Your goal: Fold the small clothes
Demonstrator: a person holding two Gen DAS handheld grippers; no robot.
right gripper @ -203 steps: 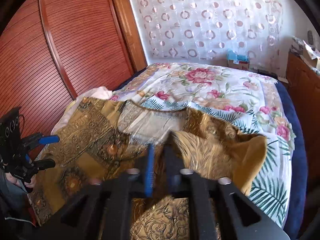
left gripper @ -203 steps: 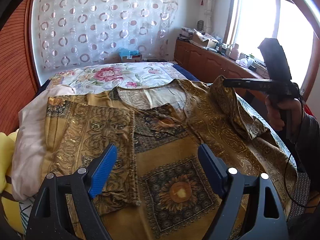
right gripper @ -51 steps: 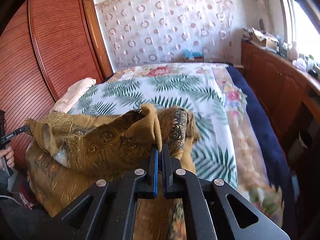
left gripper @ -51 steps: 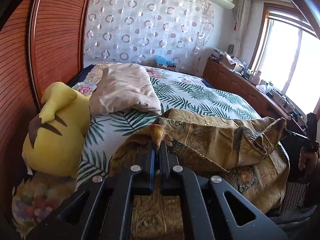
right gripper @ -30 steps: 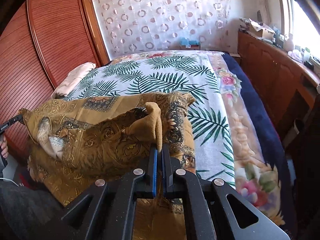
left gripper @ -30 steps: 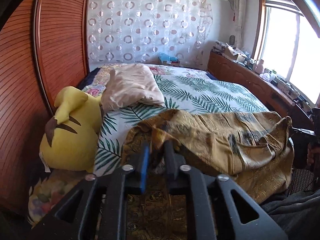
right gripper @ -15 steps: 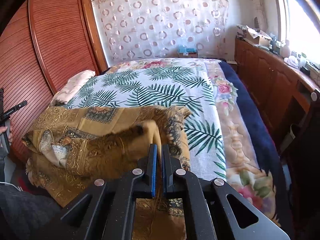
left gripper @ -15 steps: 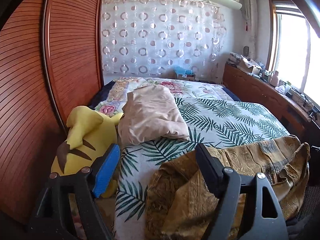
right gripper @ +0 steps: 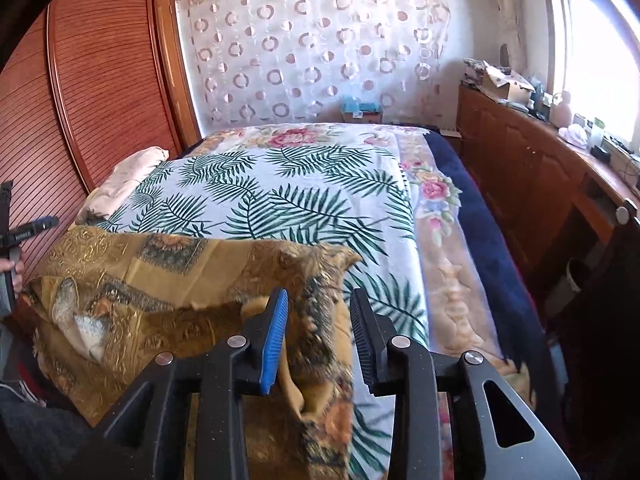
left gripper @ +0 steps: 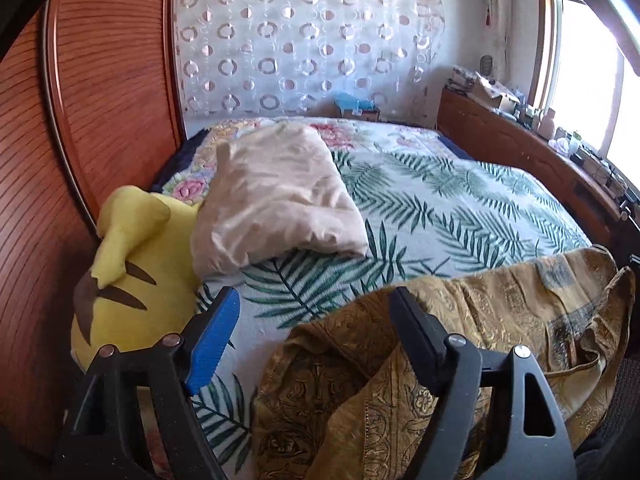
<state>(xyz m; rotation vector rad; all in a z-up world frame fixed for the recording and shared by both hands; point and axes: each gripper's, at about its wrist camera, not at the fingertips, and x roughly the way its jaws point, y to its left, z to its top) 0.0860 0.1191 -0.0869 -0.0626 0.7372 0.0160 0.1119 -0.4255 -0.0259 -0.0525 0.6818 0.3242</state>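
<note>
Two handheld grippers point down over a bed covered by a palm-leaf bedspread (left gripper: 460, 200). Between them, at the near edge of the bed, lies a gold patterned garment (right gripper: 160, 280), folded over on itself in a loose, rumpled heap. Seen from its own camera, the left gripper (left gripper: 316, 344) has its jaws spread wide and grips nothing; the garment's left end lies below and in front of its right finger. Over at the garment's other end, the right gripper (right gripper: 318, 332) has its jaws opening, with a fold of the cloth between the pads but no longer pinched. A folded beige blanket (left gripper: 276, 196) lies further up the bed on the left, and a yellow plush toy (left gripper: 132, 276) sits just beside it against a slatted wooden wardrobe (right gripper: 88, 88). Along the right side runs a wooden sideboard (right gripper: 532, 176) crowded with small things, beneath a bright window. A circle-patterned curtain (left gripper: 304, 44) hangs behind the bed.
</note>
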